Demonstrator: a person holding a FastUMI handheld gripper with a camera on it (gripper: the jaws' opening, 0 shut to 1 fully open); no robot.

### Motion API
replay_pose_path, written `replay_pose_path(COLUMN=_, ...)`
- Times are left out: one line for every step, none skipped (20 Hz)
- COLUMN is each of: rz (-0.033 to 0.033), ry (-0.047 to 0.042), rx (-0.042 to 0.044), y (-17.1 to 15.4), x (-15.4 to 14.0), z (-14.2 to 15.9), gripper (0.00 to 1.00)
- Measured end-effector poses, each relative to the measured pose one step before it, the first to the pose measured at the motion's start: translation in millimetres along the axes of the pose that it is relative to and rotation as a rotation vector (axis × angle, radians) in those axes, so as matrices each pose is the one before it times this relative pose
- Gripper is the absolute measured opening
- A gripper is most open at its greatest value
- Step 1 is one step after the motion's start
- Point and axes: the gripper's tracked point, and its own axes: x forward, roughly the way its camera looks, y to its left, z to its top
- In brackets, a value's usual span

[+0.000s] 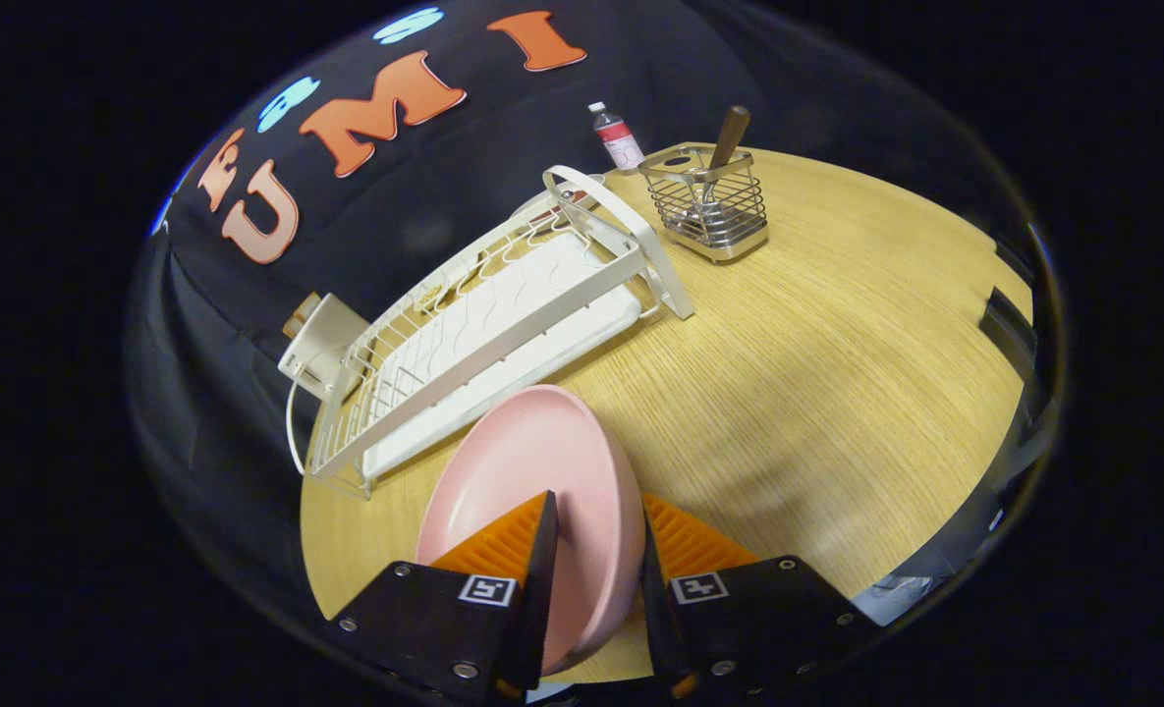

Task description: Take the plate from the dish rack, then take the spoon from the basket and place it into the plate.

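Plate: a pink plate (532, 491) is seen at lower centre of the frame, tilted on edge above the wooden table (837, 393), just in front of the dish rack.
Gripper: the gripper (596, 535) is closed narrowly on the plate; one finger is pressed against each face of its rim, so the plate is held between them.
Dish rack: a white wire dish rack (483, 334) is set left of centre, beyond the plate, on a white drip tray; no dishes are seen in it.
Basket: a metal wire basket (709, 206) is placed at upper centre-right, beyond the rack's far end.
Spoon: a spoon (724, 147) with a brown handle is stood upright in the basket.
Bottle: a small bottle (616, 135) with a white cap is stood just left of the basket.
Box: a white box (321, 344) is noted at the rack's left end.
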Motion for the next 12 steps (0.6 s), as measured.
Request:
replay_pose_path(rz=-0.02155, ry=0.00798, rx=-0.02775, y=-2.51, x=2.57, z=-1.28, gripper=0.47)
replay_pose_path(rz=-0.01647, ry=0.00781, rx=-0.01739, y=-2.56, x=1.9, z=-0.68, gripper=0.54)
replay_pose_path(rz=-0.0241, ry=0.00442, rx=-0.02726, y=-4.79, x=3.69, z=-0.47, gripper=0.57)
replay_pose_path(rz=-0.0255, ry=0.00093, rx=-0.03521, y=-4.56, x=2.6, z=0.36, gripper=0.57)
replay_pose_path(rz=-0.00605, ry=-0.00288, rx=-0.02786, y=-0.91, x=0.35, z=0.89, gripper=0.57)
replay_pose_path(rz=-0.0102, ry=-0.00165, rx=-0.02024, y=-1.48, x=-1.0, z=2.28, gripper=0.56)
replay_pose_path(rz=-0.00161, ry=-0.00981, rx=-0.01295, y=-2.16, x=-2.98, z=5.05, gripper=0.56)
replay_pose_path(rz=0.0013, ry=-0.01902, rx=-0.00183, y=-2.43, x=-3.47, z=9.29, gripper=0.57)
replay_pose_path(rz=-0.00138, ry=-0.02268, rx=-0.00108, y=-5.25, x=-4.56, z=10.39, gripper=0.63)
replay_pose_path(rz=-0.01157, ry=-0.03019, rx=-0.00402, y=-9.36, x=-5.3, z=14.35, gripper=0.69)
replay_pose_path(rz=-0.01319, ry=-0.03565, rx=-0.00512, y=-10.74, x=-2.42, z=15.93, gripper=0.73)
replay_pose_path(rz=-0.01663, ry=-0.03852, rx=-0.00167, y=-12.65, x=-3.59, z=17.15, gripper=0.8)
